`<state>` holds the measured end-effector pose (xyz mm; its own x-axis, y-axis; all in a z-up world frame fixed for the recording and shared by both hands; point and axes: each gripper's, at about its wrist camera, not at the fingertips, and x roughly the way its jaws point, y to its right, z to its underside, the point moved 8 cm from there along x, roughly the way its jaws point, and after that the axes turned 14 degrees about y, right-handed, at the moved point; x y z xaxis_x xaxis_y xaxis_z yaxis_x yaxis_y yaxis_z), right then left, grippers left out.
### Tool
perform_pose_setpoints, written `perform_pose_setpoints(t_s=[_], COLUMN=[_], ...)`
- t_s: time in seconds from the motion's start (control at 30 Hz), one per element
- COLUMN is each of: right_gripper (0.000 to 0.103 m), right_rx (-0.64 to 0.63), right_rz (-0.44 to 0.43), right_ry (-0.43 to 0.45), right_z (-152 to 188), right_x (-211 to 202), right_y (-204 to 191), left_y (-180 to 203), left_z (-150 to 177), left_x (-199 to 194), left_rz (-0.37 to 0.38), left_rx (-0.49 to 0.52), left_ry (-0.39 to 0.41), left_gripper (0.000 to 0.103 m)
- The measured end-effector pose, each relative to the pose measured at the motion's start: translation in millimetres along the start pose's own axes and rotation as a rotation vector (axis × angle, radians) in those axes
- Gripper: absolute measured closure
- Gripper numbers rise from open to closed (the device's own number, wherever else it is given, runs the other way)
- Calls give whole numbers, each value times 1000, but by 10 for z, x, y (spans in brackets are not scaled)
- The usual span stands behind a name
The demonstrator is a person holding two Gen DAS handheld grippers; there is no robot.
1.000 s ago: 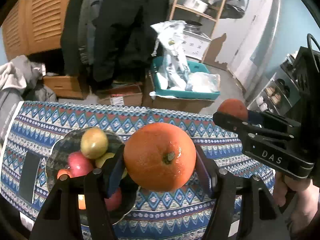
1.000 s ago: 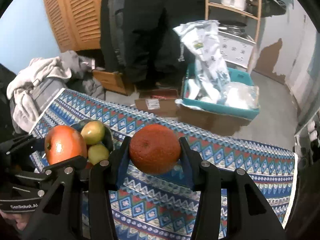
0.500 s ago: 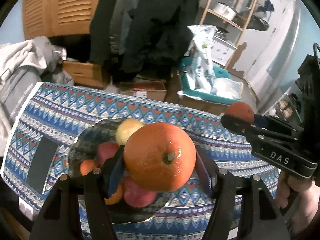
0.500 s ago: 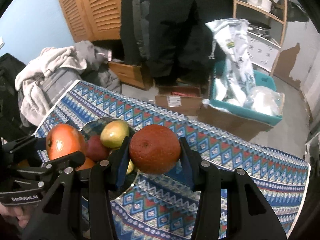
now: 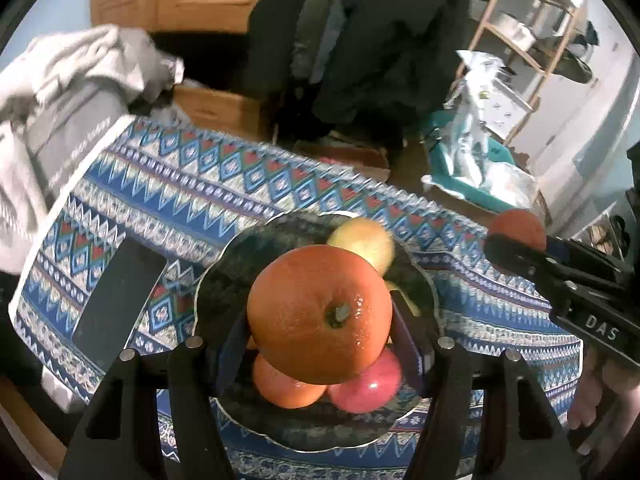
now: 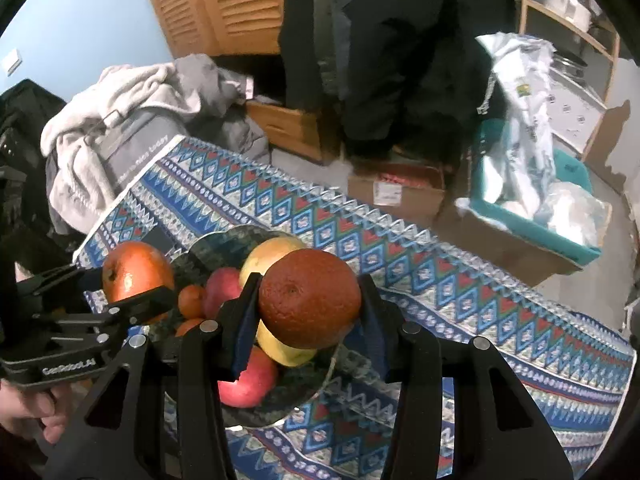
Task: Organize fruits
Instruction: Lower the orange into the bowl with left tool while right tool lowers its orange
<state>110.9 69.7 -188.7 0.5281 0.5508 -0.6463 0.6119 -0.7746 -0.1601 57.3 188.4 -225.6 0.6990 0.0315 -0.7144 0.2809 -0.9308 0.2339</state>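
My left gripper (image 5: pixel 320 326) is shut on a glossy orange (image 5: pixel 320 314), which hangs right over a dark glass bowl (image 5: pixel 224 276) on the patterned tablecloth. In the bowl lie a yellow-green apple (image 5: pixel 362 240), a red apple (image 5: pixel 368 388) and a small orange (image 5: pixel 286 390). My right gripper (image 6: pixel 308 312) is shut on a darker, dull orange (image 6: pixel 310 298), held above the bowl's (image 6: pixel 208 244) right half. In the right wrist view the left gripper's orange (image 6: pixel 136 270) shows at the bowl's left side. The right gripper's orange (image 5: pixel 518 228) appears at the right in the left wrist view.
A black phone (image 5: pixel 116 304) lies flat on the cloth left of the bowl. Beyond the table's far edge are cardboard boxes (image 6: pixel 394 192), a teal bin (image 6: pixel 560 236) with bags, piled clothes (image 6: pixel 132 108) and hanging dark coats. A hand (image 6: pixel 28 408) grips the left tool.
Both grippers have travelled left and down with their oranges, from beside the bowl to over it. The bowl and phone now sit nearer the middle of both views.
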Motion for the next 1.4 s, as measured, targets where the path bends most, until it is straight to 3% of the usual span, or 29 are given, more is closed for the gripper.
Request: perform_pose_setpoints(t_s=[0.73, 0.87, 1.4], right_gripper=[57, 57, 55], right_rx=[14, 18, 38], right_rz=[-85, -96, -134], right_ry=[-132, -140, -207], right_z=[359, 385, 597], right_x=[575, 607, 683], right_y=[-385, -436, -520], left_y=[-499, -560, -512], left_z=[539, 462, 382], left_x=[404, 322, 102], left_rz=[-90, -125, -128], left_rx=[-57, -54, -19], left_ry=[-196, -159, -124], left_gripper=[36, 34, 31])
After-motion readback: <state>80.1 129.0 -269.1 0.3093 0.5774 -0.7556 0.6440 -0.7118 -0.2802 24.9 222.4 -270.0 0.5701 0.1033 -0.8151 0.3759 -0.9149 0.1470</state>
